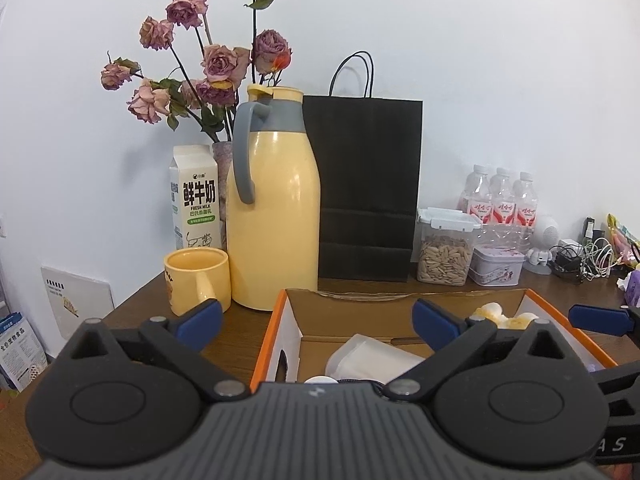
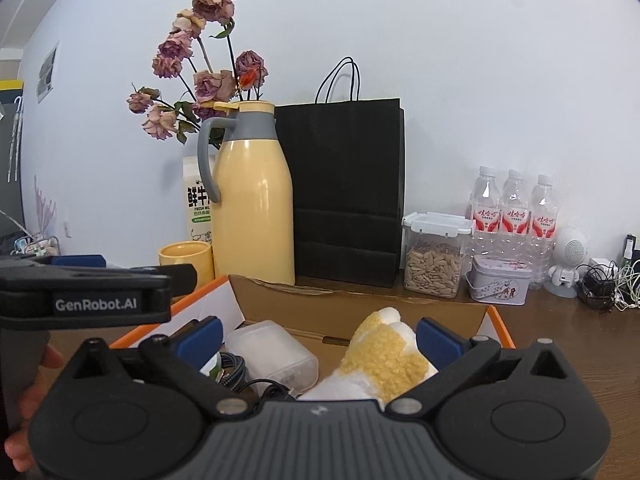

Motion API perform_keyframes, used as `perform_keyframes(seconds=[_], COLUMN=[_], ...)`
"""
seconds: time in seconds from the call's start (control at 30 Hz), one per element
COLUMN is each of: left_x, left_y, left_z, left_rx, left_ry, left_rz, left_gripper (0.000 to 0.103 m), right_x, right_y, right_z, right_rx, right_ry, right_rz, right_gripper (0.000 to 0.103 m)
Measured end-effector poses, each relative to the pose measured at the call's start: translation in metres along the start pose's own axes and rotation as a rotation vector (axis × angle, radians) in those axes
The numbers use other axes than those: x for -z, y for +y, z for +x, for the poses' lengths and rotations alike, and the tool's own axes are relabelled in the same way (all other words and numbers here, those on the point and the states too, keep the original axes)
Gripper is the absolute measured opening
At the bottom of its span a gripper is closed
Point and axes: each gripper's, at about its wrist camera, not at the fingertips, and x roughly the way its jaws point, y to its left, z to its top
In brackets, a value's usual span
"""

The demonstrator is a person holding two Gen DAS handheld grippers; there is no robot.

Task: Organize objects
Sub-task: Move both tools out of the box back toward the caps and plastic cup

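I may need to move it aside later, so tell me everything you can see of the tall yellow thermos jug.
The tall pale-yellow thermos jug looks like glossy plastic, with a grey collar, a grey loop handle on its left and a yellow lid. It stands upright and closed on the brown wooden table, behind the open cardboard box, between the yellow mug and the black paper bag.

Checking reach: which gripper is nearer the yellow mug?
Left. The left gripper has the yellow mug just beyond its left finger; the right gripper sits farther right over the cardboard box, by the plush toy.
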Motion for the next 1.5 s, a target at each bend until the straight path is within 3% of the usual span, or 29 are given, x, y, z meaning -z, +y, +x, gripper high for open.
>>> perform_keyframes(seconds=[0.27,0.7,1.07,1.5], left_x=[-0.004,0.007,0.028,0.062], left_y=[-0.002,0.006,0.014,0.028], left_z=[-0.027,-0.076,-0.101,-0.102], left_rx=[0.023,0.043,0.034,0.018], left_ry=[-0.018,0.043,0.109,0.214], left_rz=[0.008,0.026,0.054,0.066], left_gripper=[0.103,0.103,0.103,0.103], right_x=[-0.002,0.008,0.041,0.074], right_y=[0.005,0.012,0.012,0.017], right_z=[-0.022,-0.084,-0.108,-0.100], right_rx=[-0.006,-0.042,-0.038,-0.051], right_ry=[-0.012,0.013,0.107,0.236], right_rz=[-0.016,-0.048,-0.052,-0.077], right_gripper=[0.103,0.103,0.103,0.103])
